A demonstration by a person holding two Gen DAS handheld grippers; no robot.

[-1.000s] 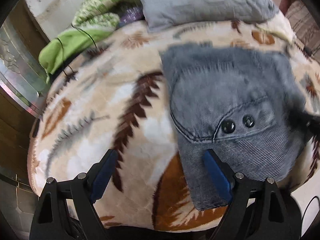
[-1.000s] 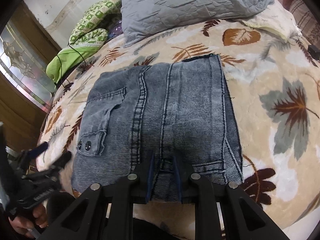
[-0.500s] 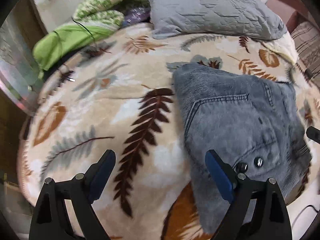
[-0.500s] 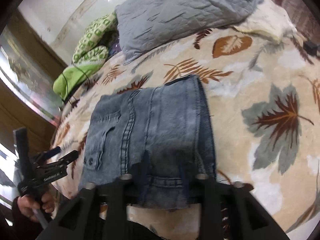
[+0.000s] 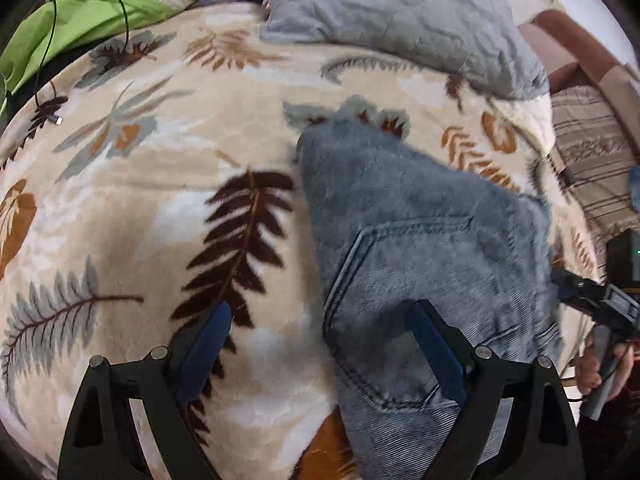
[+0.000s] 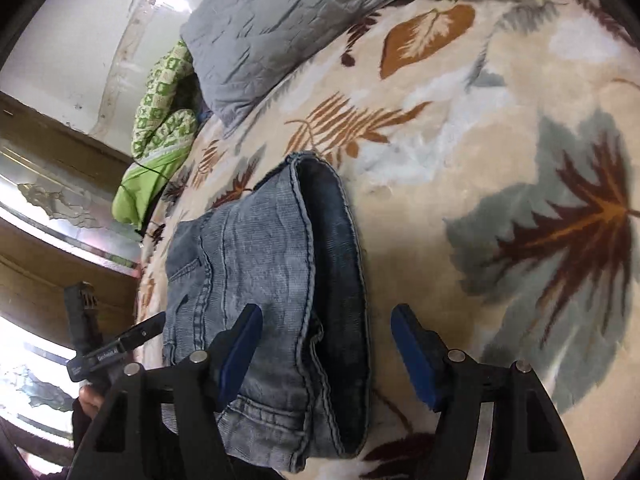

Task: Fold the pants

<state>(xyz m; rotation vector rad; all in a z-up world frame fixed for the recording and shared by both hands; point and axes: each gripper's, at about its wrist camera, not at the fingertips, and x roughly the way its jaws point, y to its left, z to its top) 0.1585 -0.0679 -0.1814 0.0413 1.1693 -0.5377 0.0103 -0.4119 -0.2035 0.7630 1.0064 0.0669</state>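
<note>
The blue denim pants (image 5: 420, 248) lie folded into a compact stack on the leaf-print blanket (image 5: 160, 200). My left gripper (image 5: 320, 344) is open, hovering above the stack's left edge, its right finger over the denim. In the right wrist view the pants (image 6: 272, 280) lie folded with a darker layer along the right side. My right gripper (image 6: 326, 348) is open, its jaws straddling the near right edge of the stack without holding it. The right gripper also shows at the far right of the left wrist view (image 5: 592, 300).
A grey pillow (image 5: 400, 20) lies at the bed's head. Green bedding (image 5: 80, 12) with a black cable sits at the far left. A striped brown cloth (image 5: 592, 152) lies off the right side. A wooden, glass-panelled wall (image 6: 48, 208) borders the bed.
My right gripper was shut on the pants' near edge and has opened, letting the denim go. My left gripper has stayed open and lifted back from the stack.
</note>
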